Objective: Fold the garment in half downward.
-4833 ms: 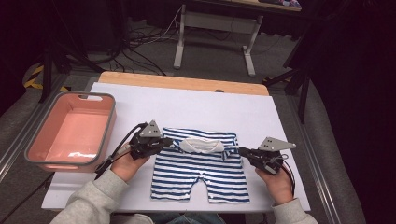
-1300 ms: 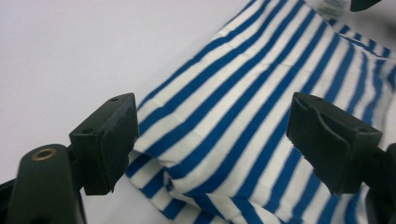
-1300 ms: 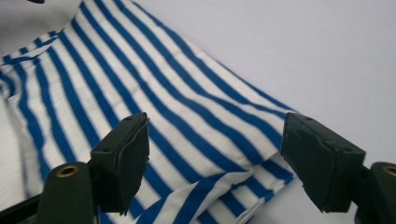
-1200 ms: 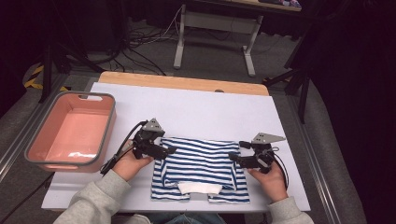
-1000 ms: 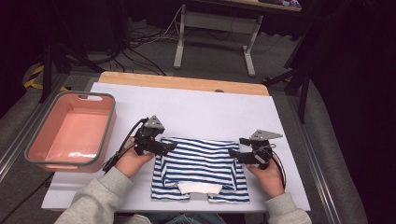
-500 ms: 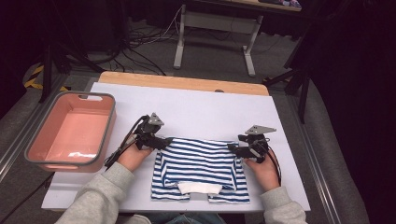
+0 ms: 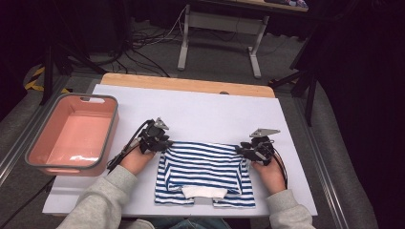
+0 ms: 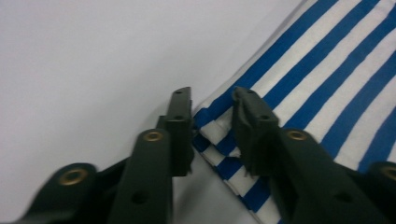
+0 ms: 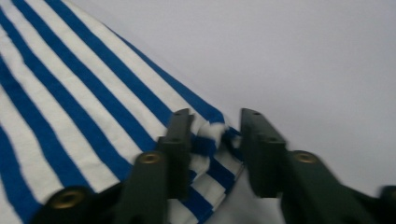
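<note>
Jaws of both hand-held grippers had just been closing, each w/ cloth between them. The striped shorts (image 7: 204, 175) lay folded on the near-centre of the desk (image 7: 200, 112), white waistband at the near edge, fold line at the far edge. That's a change from approx 5 s earlier, when the shorts lay flat w/ waistband at the far side and legs toward the person; since then the far half had been brought over the near half. About 1 s earlier both grippers sat at the far corners w/ jaws wider.

The left hand-held gripper (image 8: 212, 123) was at the far-left corner of the fold, jaws pinching the stacked striped layers; the corner bunched between the pads. The right hand-held gripper (image 9: 215, 140) did likewise at the far-right corner, cloth puckered in its pinch. So both looked clenched on the shorts, not released.

Judgement: first fold done, fresh grip taken for a 2nd fold or a lift, maybe toward the pink bin (image 7: 71, 136) at far left. The bin had nothing in it.
</note>
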Motion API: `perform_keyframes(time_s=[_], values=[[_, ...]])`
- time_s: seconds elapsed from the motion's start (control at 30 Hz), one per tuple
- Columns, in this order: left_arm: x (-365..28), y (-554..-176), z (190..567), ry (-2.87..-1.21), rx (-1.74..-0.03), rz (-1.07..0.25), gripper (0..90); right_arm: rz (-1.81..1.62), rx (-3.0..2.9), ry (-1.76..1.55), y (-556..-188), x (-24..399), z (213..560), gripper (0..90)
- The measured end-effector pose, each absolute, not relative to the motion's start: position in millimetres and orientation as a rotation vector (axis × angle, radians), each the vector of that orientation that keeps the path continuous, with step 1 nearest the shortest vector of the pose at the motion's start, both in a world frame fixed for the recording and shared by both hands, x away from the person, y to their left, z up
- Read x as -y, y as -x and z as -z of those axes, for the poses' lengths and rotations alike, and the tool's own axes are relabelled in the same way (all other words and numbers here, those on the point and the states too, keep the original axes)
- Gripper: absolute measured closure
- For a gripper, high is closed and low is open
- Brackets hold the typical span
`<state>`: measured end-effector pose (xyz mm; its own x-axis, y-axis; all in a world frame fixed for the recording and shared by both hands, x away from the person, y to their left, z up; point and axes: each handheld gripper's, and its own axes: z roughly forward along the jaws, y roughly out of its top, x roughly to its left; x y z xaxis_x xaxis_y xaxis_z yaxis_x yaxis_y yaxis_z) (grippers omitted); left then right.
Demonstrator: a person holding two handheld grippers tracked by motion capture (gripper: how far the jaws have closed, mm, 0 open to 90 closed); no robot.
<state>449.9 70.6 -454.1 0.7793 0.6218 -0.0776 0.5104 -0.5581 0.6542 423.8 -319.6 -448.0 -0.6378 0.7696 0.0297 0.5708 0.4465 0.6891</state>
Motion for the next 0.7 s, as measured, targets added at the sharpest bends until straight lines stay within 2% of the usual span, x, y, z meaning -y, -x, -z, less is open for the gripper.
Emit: perform_keyframes(time_s=[0.03, 0.1, 0.2, 0.37, 0.6, 0.67, 0.7], values=[[-70.5, -449.8, 453.0, -2.287, -0.841, -0.200, 81.9, -0.982, -2.427, -1.141, -423.2, 319.0, 446.1, 84.3], [-71.1, -450.1, 451.7, -2.293, -0.836, -0.197, 84.2, -0.981, -2.437, -1.127, -422.5, 317.4, 444.3, 86.2], [-72.7, -454.4, 446.8, -2.270, -0.837, -0.182, 85.3, -0.975, -2.421, -1.104, -421.7, 316.7, 441.4, 86.5], [-70.4, -465.2, 439.9, -2.244, -0.809, -0.233, 85.2, -0.951, -2.349, -1.102, -428.2, 319.3, 433.4, 86.5], [-63.7, -474.7, 443.1, -2.208, -0.820, -0.255, 84.6, -0.942, -2.297, -1.155, -442.7, 326.2, 438.2, 86.3], [-64.5, -475.1, 443.8, -2.205, -0.833, -0.251, 83.1, -0.939, -2.300, -1.160, -443.3, 326.3, 439.5, 85.0], [-65.6, -475.2, 443.2, -2.200, -0.844, -0.246, 80.5, -0.932, -2.297, -1.161, -442.9, 325.8, 439.7, 81.6]])
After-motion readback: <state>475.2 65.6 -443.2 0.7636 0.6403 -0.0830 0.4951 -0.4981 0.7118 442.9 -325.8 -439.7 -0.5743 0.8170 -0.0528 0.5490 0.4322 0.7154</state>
